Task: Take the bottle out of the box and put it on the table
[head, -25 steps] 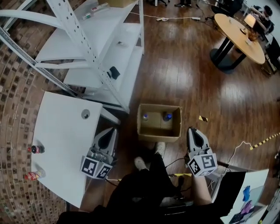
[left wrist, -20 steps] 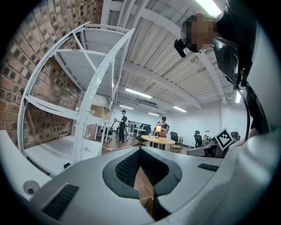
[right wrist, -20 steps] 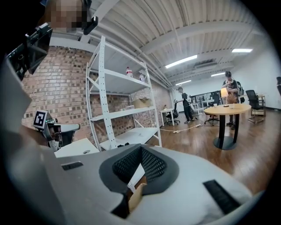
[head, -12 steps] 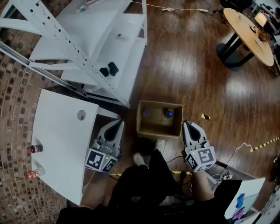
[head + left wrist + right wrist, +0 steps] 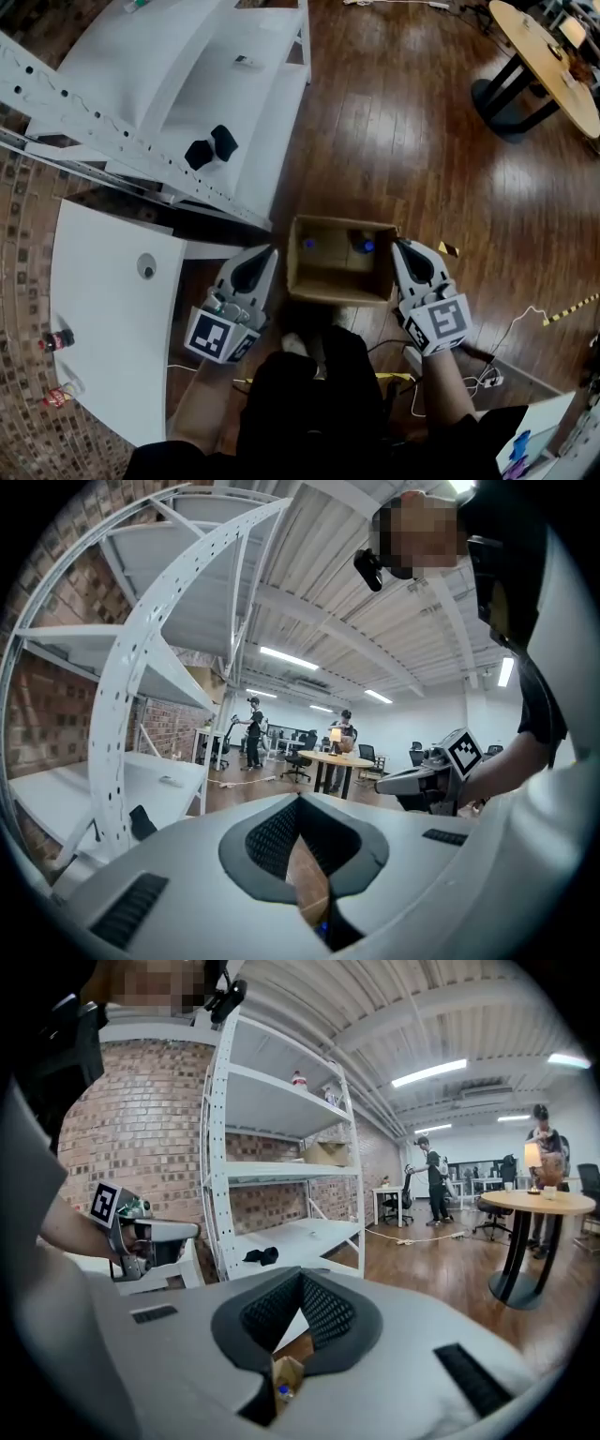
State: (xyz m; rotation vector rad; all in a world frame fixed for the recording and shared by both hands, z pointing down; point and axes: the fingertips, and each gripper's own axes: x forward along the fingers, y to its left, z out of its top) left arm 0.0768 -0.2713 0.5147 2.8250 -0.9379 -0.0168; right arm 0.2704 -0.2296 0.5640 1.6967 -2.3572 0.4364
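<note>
The box [image 5: 337,289] sits on the wood floor [image 5: 412,141], right by the person's feet, with its top open. Inside it, against the far wall, stand one bottle [image 5: 308,244] and a second bottle [image 5: 364,246]. Only their blue caps show, because the inside of the box is dark. The left gripper [image 5: 265,253] is just beside the left wall of the box. The right gripper [image 5: 404,247] is at the far right corner, and I cannot tell if it touches the cardboard. Both grippers have their jaws pressed together and hold nothing. The white table [image 5: 103,309] has its edge near the left gripper, so the gap between table and box is narrow. The white shelf rack [image 5: 234,103] stands past the box on the left. To the right and ahead the floor is wide open, up to a round table [image 5: 548,56] that is cut off by the corner of the head view. Two tiny things [image 5: 56,339] lie near the table's left edge, too small to make out. The person's dark legs [image 5: 309,403] hide the floor close by. In each gripper view the gripper's own grey body fills the lower half, and only a sliver of box shows under the jaws.
</note>
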